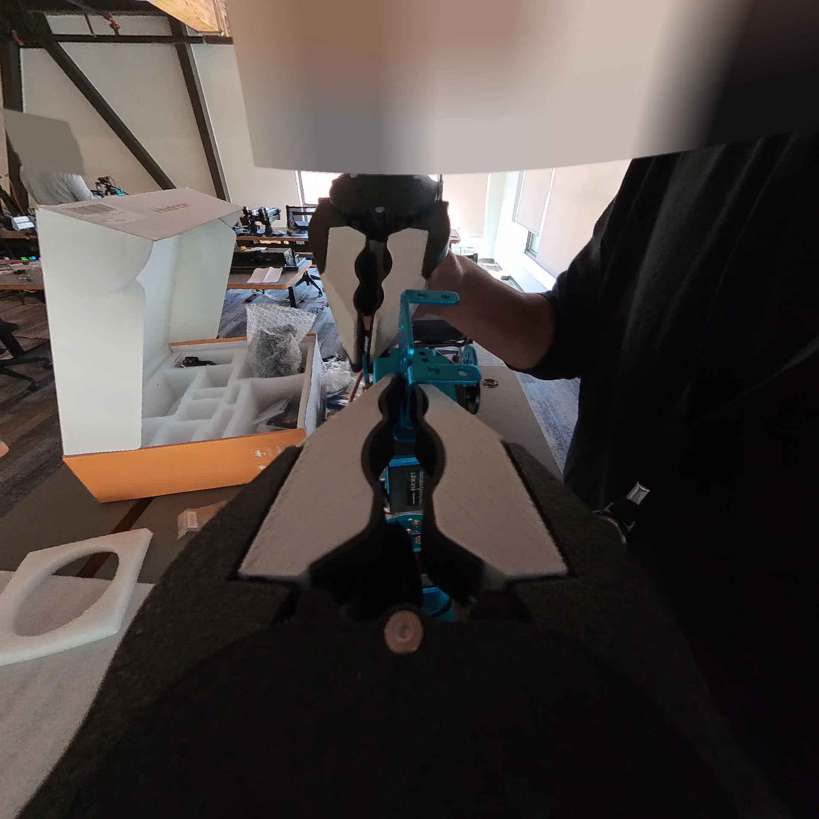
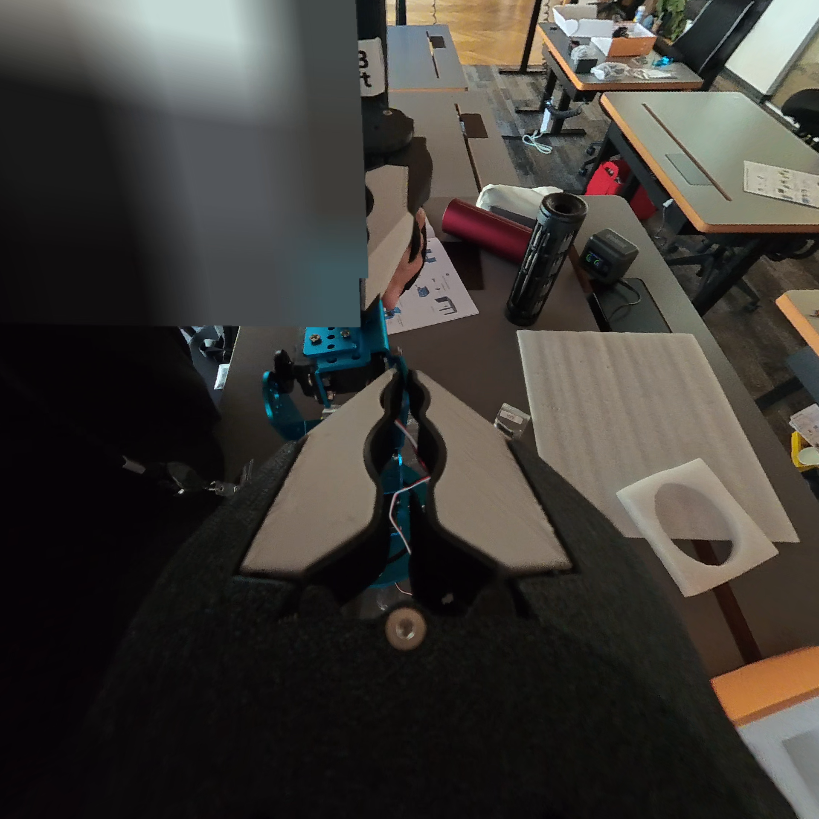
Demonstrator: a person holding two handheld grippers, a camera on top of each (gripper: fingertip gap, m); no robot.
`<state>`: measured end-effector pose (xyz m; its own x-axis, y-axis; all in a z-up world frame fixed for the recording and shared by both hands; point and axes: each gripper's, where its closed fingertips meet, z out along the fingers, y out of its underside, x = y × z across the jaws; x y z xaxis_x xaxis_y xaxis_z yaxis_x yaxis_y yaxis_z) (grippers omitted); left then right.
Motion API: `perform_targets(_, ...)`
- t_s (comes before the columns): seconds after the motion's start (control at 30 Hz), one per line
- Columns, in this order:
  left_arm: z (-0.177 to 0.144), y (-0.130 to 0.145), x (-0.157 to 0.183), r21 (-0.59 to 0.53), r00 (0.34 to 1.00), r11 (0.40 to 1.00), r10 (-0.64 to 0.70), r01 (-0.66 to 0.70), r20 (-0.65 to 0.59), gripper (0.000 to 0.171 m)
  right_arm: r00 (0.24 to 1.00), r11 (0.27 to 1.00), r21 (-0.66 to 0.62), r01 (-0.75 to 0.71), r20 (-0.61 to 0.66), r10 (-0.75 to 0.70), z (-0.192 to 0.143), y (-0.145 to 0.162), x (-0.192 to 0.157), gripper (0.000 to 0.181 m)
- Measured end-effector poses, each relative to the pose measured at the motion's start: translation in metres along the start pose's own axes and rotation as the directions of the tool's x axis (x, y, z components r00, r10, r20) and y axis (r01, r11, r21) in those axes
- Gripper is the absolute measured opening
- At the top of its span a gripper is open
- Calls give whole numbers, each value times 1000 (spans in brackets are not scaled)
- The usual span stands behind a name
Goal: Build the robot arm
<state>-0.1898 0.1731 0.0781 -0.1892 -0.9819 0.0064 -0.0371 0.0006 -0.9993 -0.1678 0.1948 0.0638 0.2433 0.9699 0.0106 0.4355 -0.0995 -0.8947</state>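
Observation:
A blue metal robot-arm assembly (image 1: 425, 363) with a black servo (image 1: 414, 481) is held above the dark table (image 2: 465, 376). My left gripper (image 1: 405, 383) is shut on a thin blue bracket plate of the assembly, pads pressed on both sides. My right gripper (image 2: 401, 376) is shut at its tips on the thin red, white and black servo wires (image 2: 399, 501), right beside the bracket (image 2: 332, 350). The left wrist view shows it from the front (image 1: 361, 354), pinching the wires just left of the bracket. A blurred patch half hides the left gripper (image 2: 376, 301) in the right wrist view.
An open orange and white box (image 1: 177, 461) with foam compartments and a bubble-wrap bag (image 1: 274, 345) stands to the left. On the table lie a foam sheet (image 2: 620, 412), a foam piece with an oval hole (image 2: 696, 527), a black cylinder (image 2: 545, 257), a red cylinder (image 2: 483, 228) and a printed sheet (image 2: 438, 288).

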Motion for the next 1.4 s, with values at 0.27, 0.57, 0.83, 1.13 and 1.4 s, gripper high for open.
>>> perform_targets(0.27, -3, -1, 2, 1, 1000, 1000, 7, -7, -4, 0, 999, 1000, -11, -6, -37, 6, 3, -1, 0, 2)
perform_targets(0.57, -2, 1, -2, 15, 999, 999, -37, 37, 0, 0, 996, 999, 5, -44, -78, 44, 3, 0, 5, 3)
perform_targets(0.83, -3, -5, 3, 72, 997, 995, -71, 73, -26, 3, 993, 998, 5, -58, -104, 58, 6, -2, 4, 3)
perform_targets(1.13, 1, 1, 4, 53, 992, 992, -116, 118, -50, 4, 983, 997, 15, -73, -168, 75, 4, 0, 12, 5)
perform_targets(1.4, 8, 6, -1, 31, 998, 999, -23, 22, 54, 0, 983, 998, 26, -56, -171, 60, 4, -1, 11, 3)
